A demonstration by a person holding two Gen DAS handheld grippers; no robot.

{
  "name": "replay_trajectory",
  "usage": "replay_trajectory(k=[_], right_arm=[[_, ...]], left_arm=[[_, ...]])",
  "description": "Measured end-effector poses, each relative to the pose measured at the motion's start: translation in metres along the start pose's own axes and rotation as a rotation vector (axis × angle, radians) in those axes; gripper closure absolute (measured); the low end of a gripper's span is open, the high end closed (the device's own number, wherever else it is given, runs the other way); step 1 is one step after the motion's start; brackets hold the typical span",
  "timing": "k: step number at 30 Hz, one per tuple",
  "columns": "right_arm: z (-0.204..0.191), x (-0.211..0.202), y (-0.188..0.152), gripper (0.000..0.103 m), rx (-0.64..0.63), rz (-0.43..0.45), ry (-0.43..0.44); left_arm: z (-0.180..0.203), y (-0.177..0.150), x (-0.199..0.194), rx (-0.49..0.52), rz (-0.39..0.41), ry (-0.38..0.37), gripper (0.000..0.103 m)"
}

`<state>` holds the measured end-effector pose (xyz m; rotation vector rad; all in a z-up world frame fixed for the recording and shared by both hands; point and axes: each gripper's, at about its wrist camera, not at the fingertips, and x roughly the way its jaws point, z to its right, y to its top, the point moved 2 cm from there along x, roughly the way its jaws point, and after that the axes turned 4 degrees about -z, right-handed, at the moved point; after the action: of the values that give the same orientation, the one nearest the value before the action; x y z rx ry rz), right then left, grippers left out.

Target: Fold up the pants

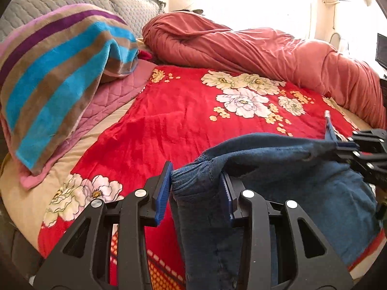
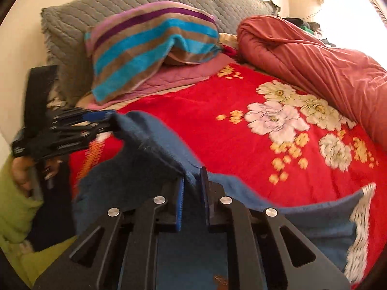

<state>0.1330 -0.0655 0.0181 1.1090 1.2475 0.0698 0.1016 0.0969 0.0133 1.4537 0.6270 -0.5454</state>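
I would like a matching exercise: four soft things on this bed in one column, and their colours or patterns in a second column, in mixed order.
Things:
1. pants
2. blanket
3. towel
4. quilt

Colours or patterns:
a. stripes of blue, brown and purple
b. plain dusty red
c. dark blue
d. bright red with pale flowers

Right pairs: 1-c, 2-d, 3-a, 4-b.

Home bedroom: bed [image 1: 29,205], pillows [image 2: 125,2], quilt [image 1: 266,48]
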Motion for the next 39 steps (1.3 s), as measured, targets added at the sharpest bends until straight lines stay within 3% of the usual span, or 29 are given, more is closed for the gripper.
replay_trajectory(k=[10,25,30,34,36,39], right_arm=[[-0.057,-0.028,-0.044,0.092,-0.049,-0.049,0.075],[-0.11,-0.006,-0.094,0.092,-0.094,-0.191,0.203],[-0.108,-0.011,-0.091,0.091,-0.106,-0.166,0.146],[-0.103,-0.023,-0.091,0.068,-0.171,-0.131,0.04],[-0.105,-0.022,-0.096,0.066,-0.235,-0.142,-0.02],[-0.109,-0.014,-0.105,0.054,-0.323,-0.154,-0.091]], left_arm=[[0.002,-0.039,-0.035,0.002,-0.019,-0.048,0.074],[0.003,-0.085,-0.042,0.017,-0.126,-0.043,0.073],[0.001,-0.089,-0.044,0.002,-0.139,-0.043,0.072],[0.001,-0.088,-0.045,-0.01,-0.133,-0.048,0.072],[0.001,-0.087,-0.045,-0.016,-0.133,-0.047,0.072],[0.001,-0.086,-0.046,-0.022,-0.133,-0.049,0.072]])
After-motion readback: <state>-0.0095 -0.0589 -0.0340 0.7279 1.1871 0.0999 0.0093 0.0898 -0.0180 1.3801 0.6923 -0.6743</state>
